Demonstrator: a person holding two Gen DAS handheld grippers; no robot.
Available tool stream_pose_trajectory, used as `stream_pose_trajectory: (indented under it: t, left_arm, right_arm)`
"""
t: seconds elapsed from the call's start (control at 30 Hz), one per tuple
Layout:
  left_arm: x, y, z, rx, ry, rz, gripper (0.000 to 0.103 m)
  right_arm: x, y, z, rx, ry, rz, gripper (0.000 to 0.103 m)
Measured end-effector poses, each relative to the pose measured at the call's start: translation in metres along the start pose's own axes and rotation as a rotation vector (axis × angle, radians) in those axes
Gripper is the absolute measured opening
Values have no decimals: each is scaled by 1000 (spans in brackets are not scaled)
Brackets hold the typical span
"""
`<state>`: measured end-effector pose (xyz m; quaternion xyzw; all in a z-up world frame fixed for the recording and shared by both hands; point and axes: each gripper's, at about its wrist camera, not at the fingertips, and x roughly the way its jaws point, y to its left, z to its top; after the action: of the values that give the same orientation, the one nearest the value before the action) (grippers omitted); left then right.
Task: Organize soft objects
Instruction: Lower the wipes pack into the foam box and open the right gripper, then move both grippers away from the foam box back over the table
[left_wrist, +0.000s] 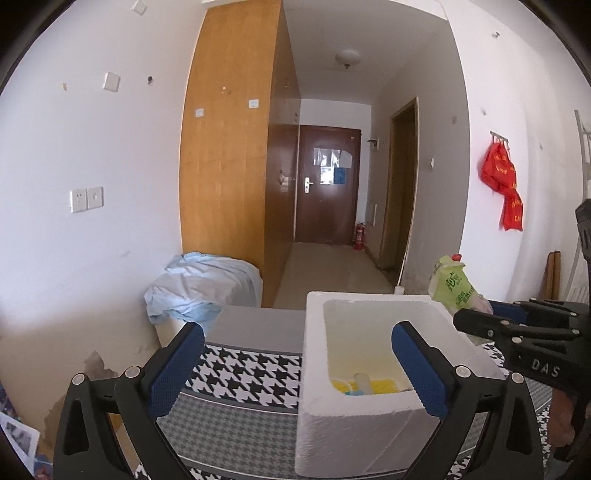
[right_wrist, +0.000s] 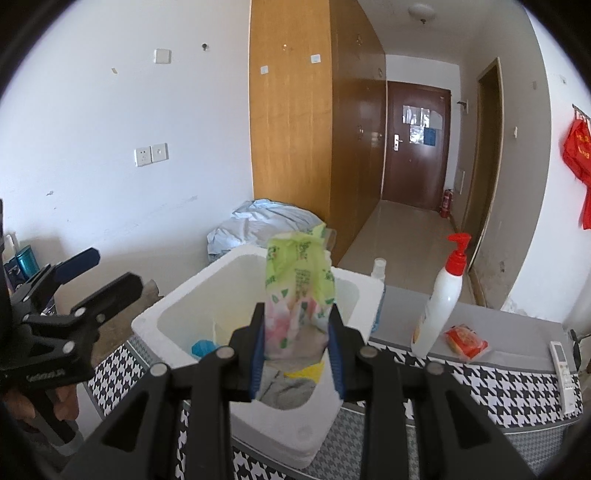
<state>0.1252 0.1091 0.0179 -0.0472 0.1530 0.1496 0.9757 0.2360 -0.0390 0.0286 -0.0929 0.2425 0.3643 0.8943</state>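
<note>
We're in a home, a lived-in room opening onto a hallway: tall wardrobe (right_wrist: 291, 122) on the left wall, dark front door (left_wrist: 327, 184) at the far end, fire extinguisher (left_wrist: 359, 235) beside it. Crumpled bedding (left_wrist: 203, 286) in the corner, lotion bottle (right_wrist: 441, 299) and remote (right_wrist: 563, 373) on a houndstooth cloth (left_wrist: 243, 373).

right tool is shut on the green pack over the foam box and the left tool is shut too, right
Not quite: the left tool is open and holds nothing, as the left wrist view shows. The right tool is shut on the green pack over the foam box.
</note>
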Motion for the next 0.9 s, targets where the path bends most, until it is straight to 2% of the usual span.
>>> stream_pose_trajectory:
  t: [0.4, 0.47, 0.6, 0.8, 0.9]
  left_arm:
    - [-3, 14, -8, -7, 1, 29, 102]
    - [-3, 15, -9, -10, 8, 28, 102]
    - [-3, 18, -12, -13, 18, 35, 102]
    - [-6, 22, -15, -20, 22, 40, 102]
    - [-8, 22, -14, -21, 23, 37, 102]
  right_arm:
    - [20, 7, 6, -10, 30, 3, 35]
    - [25, 8, 6, -6, 36, 12, 40]
    - [30, 11, 7, -13, 39, 27, 66]
    - [26, 15, 4, -31, 39, 41, 85]
    - [20, 15, 2, -26, 31, 47, 86]
